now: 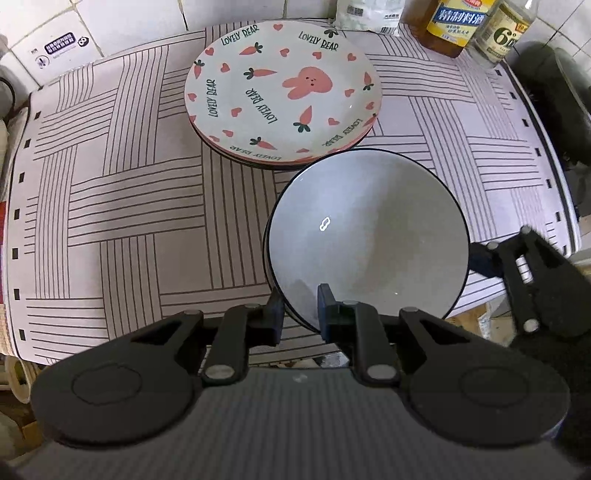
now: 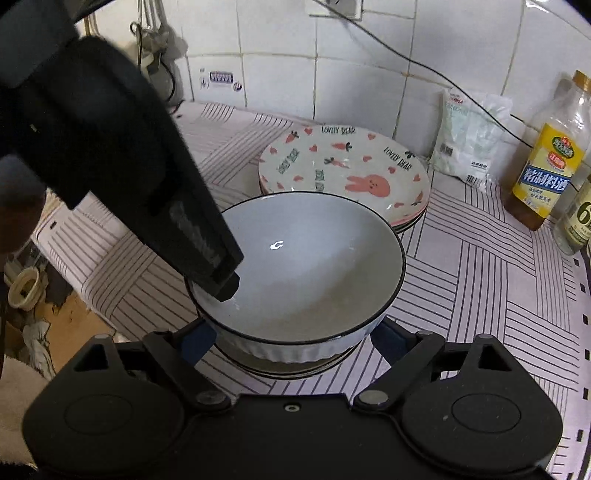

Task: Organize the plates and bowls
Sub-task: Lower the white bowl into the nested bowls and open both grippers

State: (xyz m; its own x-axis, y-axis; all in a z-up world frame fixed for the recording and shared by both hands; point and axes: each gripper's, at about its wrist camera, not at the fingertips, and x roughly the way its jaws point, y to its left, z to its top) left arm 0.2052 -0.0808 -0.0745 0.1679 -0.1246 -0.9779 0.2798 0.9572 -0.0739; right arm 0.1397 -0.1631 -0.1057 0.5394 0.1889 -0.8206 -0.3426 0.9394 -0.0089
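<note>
The left gripper (image 1: 299,314) fingers pinch the near rim of the grey bowl (image 1: 365,232), which sits on other bowls on the striped counter (image 1: 129,192). The right gripper (image 2: 295,338) fingers are spread around the stack. Bunny plates (image 1: 282,92) lie at twelve o'clock, touching.

A tabletop (image 1: 129,192) is covered with a pale pink cloth printed with blocks of dark parallel stripes. Behind it rises a white tiled wall (image 2: 280,74) with a small sticker (image 2: 221,78) and a black cable (image 2: 424,70) running diagonally across it. At the back of the tabletop, a white plastic packet (image 2: 467,147) leans against the tiles. Just beside it stands a cooking-wine bottle (image 2: 550,162) with a yellow and blue label, and near that a clear bottle (image 1: 506,33) marked with a large 6.
</note>
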